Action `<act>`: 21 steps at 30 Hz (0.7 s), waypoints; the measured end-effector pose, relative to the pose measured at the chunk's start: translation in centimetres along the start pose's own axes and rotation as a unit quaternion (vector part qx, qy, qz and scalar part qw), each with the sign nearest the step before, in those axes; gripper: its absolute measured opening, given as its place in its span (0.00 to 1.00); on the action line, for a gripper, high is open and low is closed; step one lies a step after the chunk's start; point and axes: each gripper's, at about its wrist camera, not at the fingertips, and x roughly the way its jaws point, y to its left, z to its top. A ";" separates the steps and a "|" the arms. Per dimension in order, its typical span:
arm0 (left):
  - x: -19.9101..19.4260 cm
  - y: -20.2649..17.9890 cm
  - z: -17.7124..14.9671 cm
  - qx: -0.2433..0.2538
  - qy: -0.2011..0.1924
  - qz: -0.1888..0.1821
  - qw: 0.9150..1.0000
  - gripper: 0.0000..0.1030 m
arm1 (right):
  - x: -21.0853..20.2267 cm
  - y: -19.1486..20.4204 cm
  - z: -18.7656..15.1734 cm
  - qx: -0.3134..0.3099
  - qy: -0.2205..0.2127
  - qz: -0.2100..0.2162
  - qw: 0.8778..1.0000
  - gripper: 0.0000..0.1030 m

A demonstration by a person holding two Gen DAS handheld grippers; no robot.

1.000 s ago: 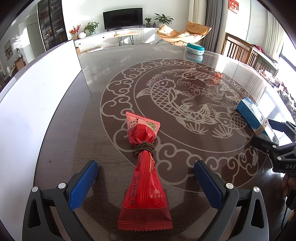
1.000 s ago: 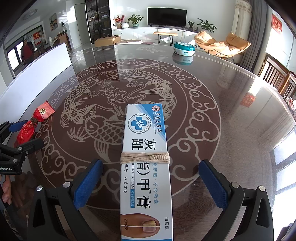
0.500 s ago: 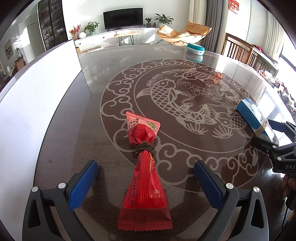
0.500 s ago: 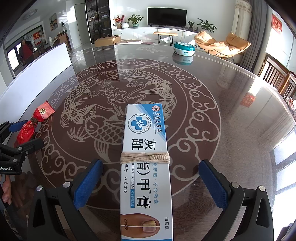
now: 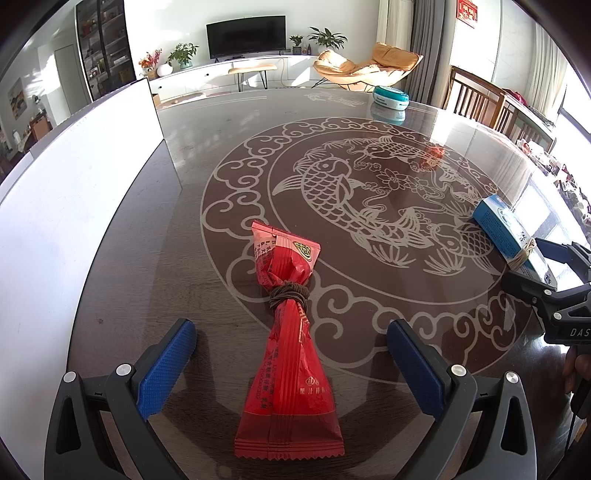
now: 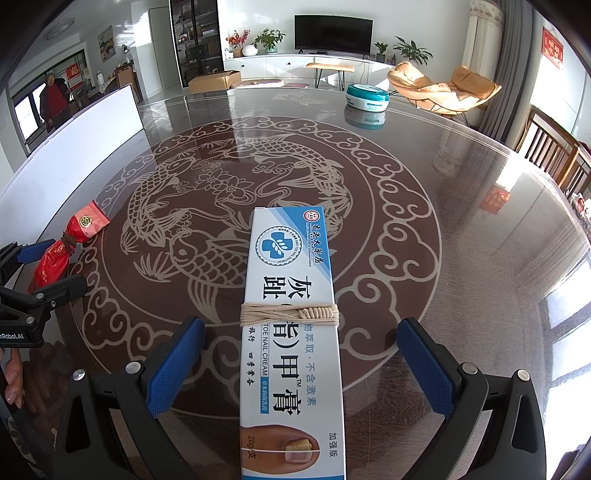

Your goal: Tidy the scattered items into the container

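Red snack packet [image 5: 290, 354] lies between the released left hand-held gripper [image 5: 291, 365] pads, untouched.

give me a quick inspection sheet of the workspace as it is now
surface: dark glossy table with fish pattern, white board along its left side
job's things: red packet tied with cord, lying between the left fingers; cream box tied with string, lying between the right fingers; teal container at the far edge
clutter: nothing seen
grippers: left gripper open, right gripper open, neither touching its item
cables: nothing seen
surroundings: TV, lounge chair, plants, wooden chairs at right
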 end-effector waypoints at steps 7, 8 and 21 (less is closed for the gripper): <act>0.0 0.0 0.0 0.000 0.000 0.000 1.000 1.00 | 0.0 0.0 0.0 0.000 0.000 0.000 1.000 1.00; 0.1 0.0 0.0 0.000 0.000 0.000 1.000 1.00 | 0.0 0.0 0.0 0.000 0.000 0.000 1.000 1.00; 1.1 0.2 2.4 0.037 0.077 -0.030 0.996 1.00 | 1.6 -1.4 4.0 -0.039 0.160 0.081 0.983 1.00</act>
